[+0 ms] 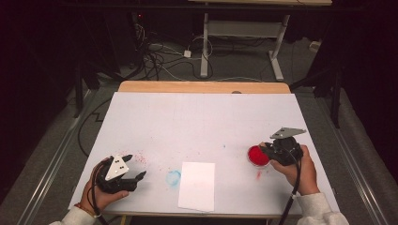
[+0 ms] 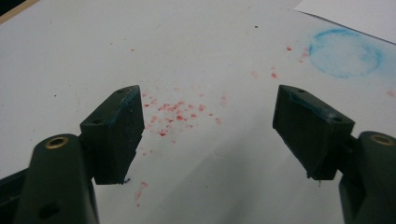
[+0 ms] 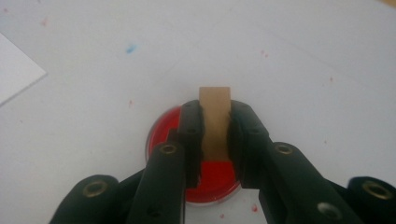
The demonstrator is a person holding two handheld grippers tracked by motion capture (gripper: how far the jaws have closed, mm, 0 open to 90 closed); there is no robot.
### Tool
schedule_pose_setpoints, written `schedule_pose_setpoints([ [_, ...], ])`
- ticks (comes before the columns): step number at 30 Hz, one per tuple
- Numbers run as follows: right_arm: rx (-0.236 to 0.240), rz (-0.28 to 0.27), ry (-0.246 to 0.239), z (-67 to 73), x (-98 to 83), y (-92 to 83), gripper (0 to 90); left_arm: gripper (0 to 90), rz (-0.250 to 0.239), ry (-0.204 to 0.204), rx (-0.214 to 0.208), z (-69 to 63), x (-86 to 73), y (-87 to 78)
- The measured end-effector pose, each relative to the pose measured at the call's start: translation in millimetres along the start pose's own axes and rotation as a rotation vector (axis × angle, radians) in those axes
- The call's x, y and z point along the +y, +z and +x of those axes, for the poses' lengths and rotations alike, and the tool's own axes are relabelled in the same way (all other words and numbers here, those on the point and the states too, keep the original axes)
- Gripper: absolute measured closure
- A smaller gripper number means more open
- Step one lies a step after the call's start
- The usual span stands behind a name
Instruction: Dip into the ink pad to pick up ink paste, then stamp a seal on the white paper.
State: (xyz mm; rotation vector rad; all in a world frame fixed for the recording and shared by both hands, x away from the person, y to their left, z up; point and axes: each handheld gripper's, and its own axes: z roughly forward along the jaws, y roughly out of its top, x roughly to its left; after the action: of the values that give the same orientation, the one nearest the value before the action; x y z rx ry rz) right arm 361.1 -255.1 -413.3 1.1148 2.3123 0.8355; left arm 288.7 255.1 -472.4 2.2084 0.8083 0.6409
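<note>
Upright, long axis vertical: wooden block [image 3: 215, 122] pinched by right tongs [image 3: 215, 135] over red ink pad [image 3: 163, 128].

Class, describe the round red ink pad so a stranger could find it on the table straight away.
Start at the white-topped table and go to its right side, right of the white paper sheet. The round red ink pad lies under the right gripper, which clamps a tan wooden block. It's the table's only solid red disc.

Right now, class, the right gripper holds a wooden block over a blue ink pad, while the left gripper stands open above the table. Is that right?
Not quite: the ink pad is red, not blue, as the right gripper view shows. The right gripper does hold the wooden block over it, and the left gripper stands open above the table.
</note>
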Motion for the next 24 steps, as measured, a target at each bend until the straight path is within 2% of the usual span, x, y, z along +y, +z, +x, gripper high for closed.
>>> schedule_pose_setpoints([
  [3,-0.008,-0.044,-0.006,1.9,4.1,-7.8,76.0,24.6,-0.001,-0.004,0.004,0.0,-1.3,-1.6],
  [13,0.014,-0.092,-0.028,7.4,15.5,-19.3,76.0,25.0,0.011,-0.010,0.012,0.6,-7.0,-6.3],
  [17,0.020,-0.112,-0.043,11.7,19.4,-23.4,76.0,25.3,0.019,0.000,0.016,-1.5,-7.9,-7.7],
  [18,0.024,-0.123,-0.049,12.3,20.6,-24.6,76.0,25.3,0.014,0.016,0.020,-1.1,-7.9,-8.5],
  [20,0.027,-0.133,-0.052,15.4,23.2,-27.8,76.0,25.3,0.015,-0.001,0.019,-2.6,-8.7,-10.3],
  [24,0.042,-0.158,-0.080,22.0,29.6,-32.4,76.0,25.3,0.013,-0.006,0.025,-2.0,-10.0,-11.5],
])
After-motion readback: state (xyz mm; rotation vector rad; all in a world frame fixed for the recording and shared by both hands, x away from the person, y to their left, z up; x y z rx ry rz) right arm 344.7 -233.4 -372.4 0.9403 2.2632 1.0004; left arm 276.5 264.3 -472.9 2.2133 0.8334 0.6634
